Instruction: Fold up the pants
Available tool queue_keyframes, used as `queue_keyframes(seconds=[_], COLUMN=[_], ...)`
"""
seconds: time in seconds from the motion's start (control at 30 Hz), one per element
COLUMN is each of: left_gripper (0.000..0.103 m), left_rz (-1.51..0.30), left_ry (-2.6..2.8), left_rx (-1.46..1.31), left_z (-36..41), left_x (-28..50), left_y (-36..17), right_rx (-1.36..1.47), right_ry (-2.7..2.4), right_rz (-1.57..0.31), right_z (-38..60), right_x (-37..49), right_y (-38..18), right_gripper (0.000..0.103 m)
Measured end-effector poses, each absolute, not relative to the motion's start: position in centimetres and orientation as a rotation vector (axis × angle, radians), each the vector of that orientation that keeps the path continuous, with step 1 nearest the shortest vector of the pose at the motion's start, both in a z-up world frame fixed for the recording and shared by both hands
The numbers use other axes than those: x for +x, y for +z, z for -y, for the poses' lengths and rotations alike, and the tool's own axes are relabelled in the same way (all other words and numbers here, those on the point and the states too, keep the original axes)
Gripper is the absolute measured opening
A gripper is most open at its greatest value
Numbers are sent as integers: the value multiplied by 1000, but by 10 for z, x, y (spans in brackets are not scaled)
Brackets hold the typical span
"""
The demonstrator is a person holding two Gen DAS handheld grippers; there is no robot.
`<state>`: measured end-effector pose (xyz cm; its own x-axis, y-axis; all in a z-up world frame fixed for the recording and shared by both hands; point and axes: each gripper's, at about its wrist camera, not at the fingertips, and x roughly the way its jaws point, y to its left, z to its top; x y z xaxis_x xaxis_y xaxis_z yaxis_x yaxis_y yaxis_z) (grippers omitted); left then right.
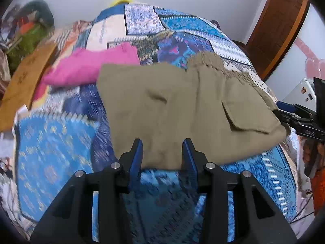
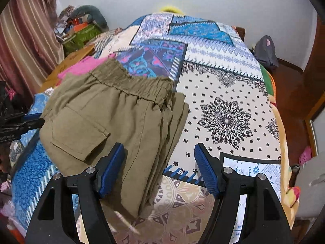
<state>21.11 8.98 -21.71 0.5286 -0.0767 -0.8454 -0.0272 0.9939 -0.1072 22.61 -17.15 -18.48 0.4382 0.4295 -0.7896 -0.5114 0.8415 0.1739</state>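
Note:
Olive-khaki pants (image 1: 182, 109) lie folded into a compact stack on the patterned bedspread (image 1: 56, 142), flap pocket on top, elastic waistband at the far right. In the right wrist view the pants (image 2: 113, 118) show stacked layers along their right edge. My left gripper (image 1: 162, 152) is open and empty, its blue pads at the near edge of the stack. My right gripper (image 2: 160, 162) is open and empty, straddling the stack's near right corner. The right gripper also shows in the left wrist view (image 1: 294, 116) at the pants' right edge. The left gripper shows in the right wrist view (image 2: 24, 122) at their left edge.
A folded pink garment (image 1: 89, 67) lies behind the pants on the left. A brown cardboard piece (image 1: 26, 81) and a pile of clutter (image 2: 81, 28) sit at the bed's left. A striped curtain (image 2: 26, 40) hangs left. A wooden door (image 1: 280, 24) stands right.

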Motion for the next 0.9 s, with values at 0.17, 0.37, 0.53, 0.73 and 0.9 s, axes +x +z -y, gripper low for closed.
queue_keyframes(seconds=[0.17,0.37,0.53,0.73,0.9], left_gripper=[25,24,25,55,61], left_rz=[-1056,-1051,-1035,-960,-955], left_ry=[-64,-49,25,67,53], left_rx=[-124,-111,-98,-130,-122], left_z=[-96,-98,-125,-150,-151], left_x=[234,224,215,221,243], left_y=[-228,-233,-222,-201,-205], right_rx=[-91,-79,-89,-66,-38], right_ry=[590,551,513,461,384], right_rz=[-957,-981,-956,-915,-910], right_z=[163,172,177,177,175], right_x=[224,227,221,228,246], right_y=[-191,-197,-178,-160,-163], right_gripper=[59,58,58,60,62])
